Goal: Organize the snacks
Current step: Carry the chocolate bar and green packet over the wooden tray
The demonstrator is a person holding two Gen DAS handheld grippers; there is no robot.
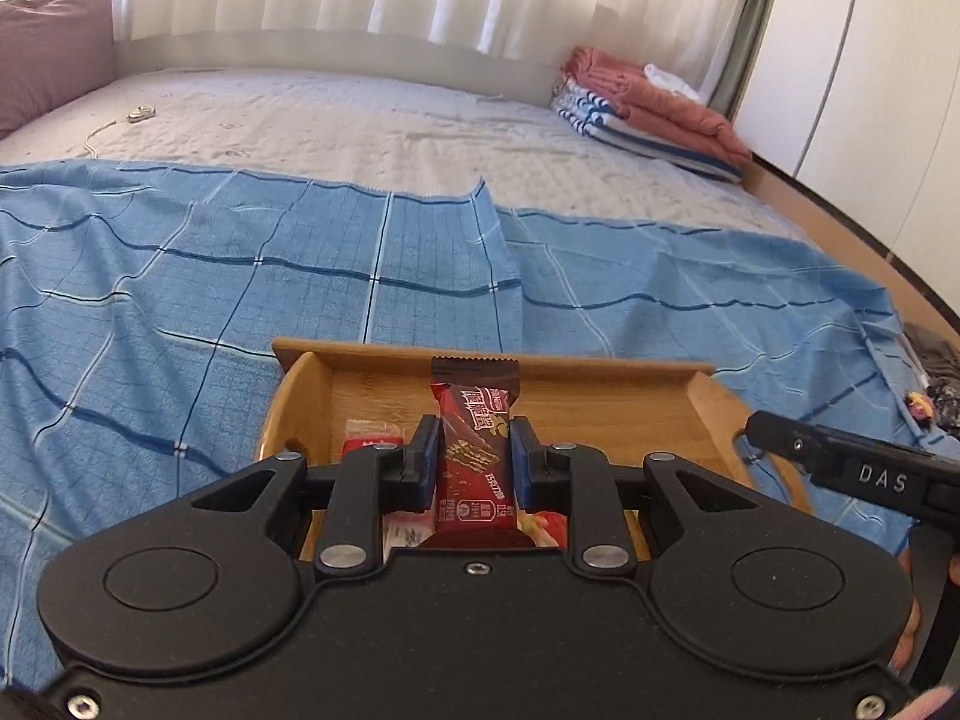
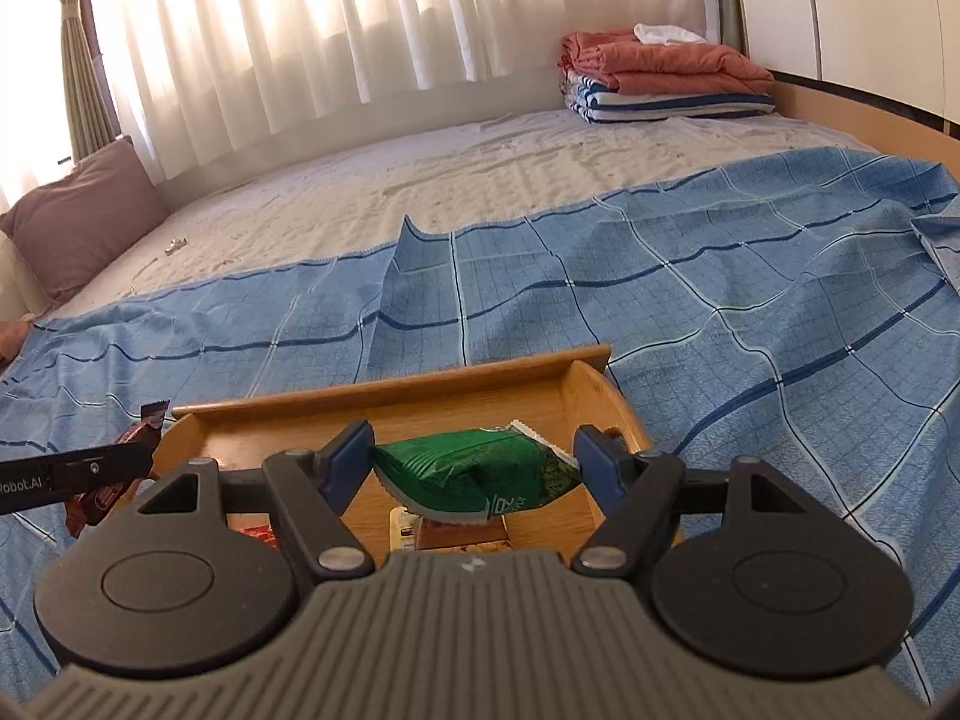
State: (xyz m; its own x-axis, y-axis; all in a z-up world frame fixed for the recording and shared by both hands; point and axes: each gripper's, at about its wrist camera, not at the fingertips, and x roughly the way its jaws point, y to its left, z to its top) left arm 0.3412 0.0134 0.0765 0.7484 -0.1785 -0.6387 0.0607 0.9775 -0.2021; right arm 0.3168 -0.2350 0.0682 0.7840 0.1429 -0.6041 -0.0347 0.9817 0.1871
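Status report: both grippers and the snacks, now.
Left gripper shut on red wafer bar. Right gripper holds green packet. Both over wooden tray. Nothing in the way.

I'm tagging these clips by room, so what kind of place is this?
Most likely a bedroom: a wide bed with a pillow, folded blankets, and curtains behind.

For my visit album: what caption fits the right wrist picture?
Right gripper holding a green snack packet above a wooden tray on a blue checked bedspread.
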